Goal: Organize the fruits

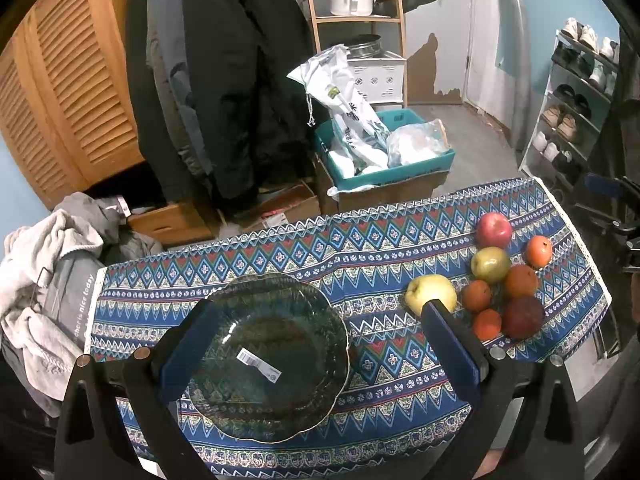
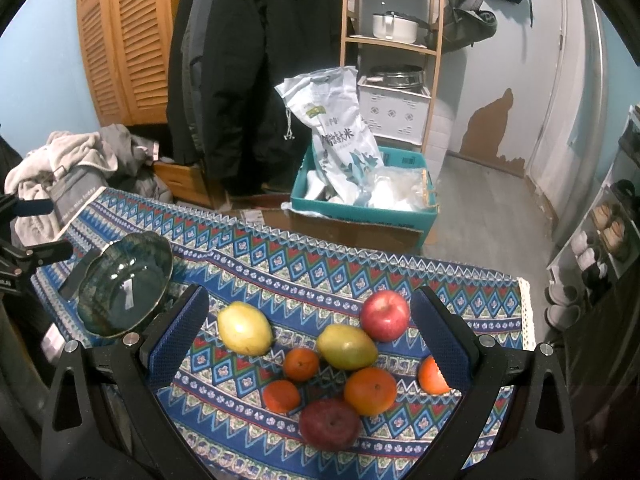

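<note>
A dark green glass plate point(image 1: 272, 354) lies on the patterned tablecloth point(image 1: 360, 256), and my left gripper point(image 1: 320, 328) stands open above it, holding nothing. To its right lies a heap of fruit: a yellow pear point(image 1: 430, 292), a green pear point(image 1: 490, 264), a red apple point(image 1: 494, 230), a dark red apple point(image 1: 522, 316) and several oranges point(image 1: 520, 280). In the right wrist view my right gripper point(image 2: 310, 330) hangs open over the heap, with the yellow pear point(image 2: 244, 328), green pear point(image 2: 346, 346), red apple point(image 2: 385, 316) and dark red apple point(image 2: 329, 424) between its fingers. The plate point(image 2: 122, 294) sits far left there.
Beyond the table's far edge stand a teal crate point(image 1: 384, 152) with a rice bag point(image 1: 344, 100), cardboard boxes, hanging dark coats point(image 1: 216, 80) and a wooden shelf point(image 1: 356, 20). A pile of clothes point(image 1: 48, 280) lies left. A shoe rack point(image 1: 576, 92) stands right.
</note>
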`<move>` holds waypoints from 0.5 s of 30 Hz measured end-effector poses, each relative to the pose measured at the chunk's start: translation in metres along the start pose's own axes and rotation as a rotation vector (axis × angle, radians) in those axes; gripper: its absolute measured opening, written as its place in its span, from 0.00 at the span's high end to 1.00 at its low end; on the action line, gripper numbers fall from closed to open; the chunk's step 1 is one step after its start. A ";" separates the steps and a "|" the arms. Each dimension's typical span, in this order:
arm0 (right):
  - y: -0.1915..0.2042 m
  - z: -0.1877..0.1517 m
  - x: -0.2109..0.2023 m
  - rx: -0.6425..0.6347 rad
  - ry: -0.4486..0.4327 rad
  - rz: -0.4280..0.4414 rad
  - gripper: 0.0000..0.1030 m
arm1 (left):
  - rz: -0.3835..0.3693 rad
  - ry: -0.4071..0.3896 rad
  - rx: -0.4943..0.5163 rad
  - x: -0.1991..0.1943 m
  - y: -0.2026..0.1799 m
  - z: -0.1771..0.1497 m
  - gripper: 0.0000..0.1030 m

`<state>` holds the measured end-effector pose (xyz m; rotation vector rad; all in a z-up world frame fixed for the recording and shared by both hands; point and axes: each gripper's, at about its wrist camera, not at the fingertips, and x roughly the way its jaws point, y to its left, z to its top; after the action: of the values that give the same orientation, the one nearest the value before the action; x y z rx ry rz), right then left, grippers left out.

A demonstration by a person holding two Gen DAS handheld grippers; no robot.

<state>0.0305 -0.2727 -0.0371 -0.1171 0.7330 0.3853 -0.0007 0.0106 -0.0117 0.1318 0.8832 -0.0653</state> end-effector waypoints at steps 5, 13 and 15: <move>0.000 -0.001 0.000 0.001 0.001 -0.001 0.03 | 0.003 -0.001 0.004 0.002 -0.001 -0.001 0.01; -0.006 -0.007 -0.002 0.011 0.009 -0.004 0.03 | 0.016 0.007 0.020 0.008 -0.005 -0.001 0.01; -0.009 -0.006 -0.002 0.014 0.012 -0.004 0.03 | 0.016 0.010 0.023 0.009 -0.006 0.000 0.01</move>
<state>0.0291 -0.2828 -0.0407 -0.1079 0.7467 0.3759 0.0045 0.0043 -0.0196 0.1609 0.8911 -0.0595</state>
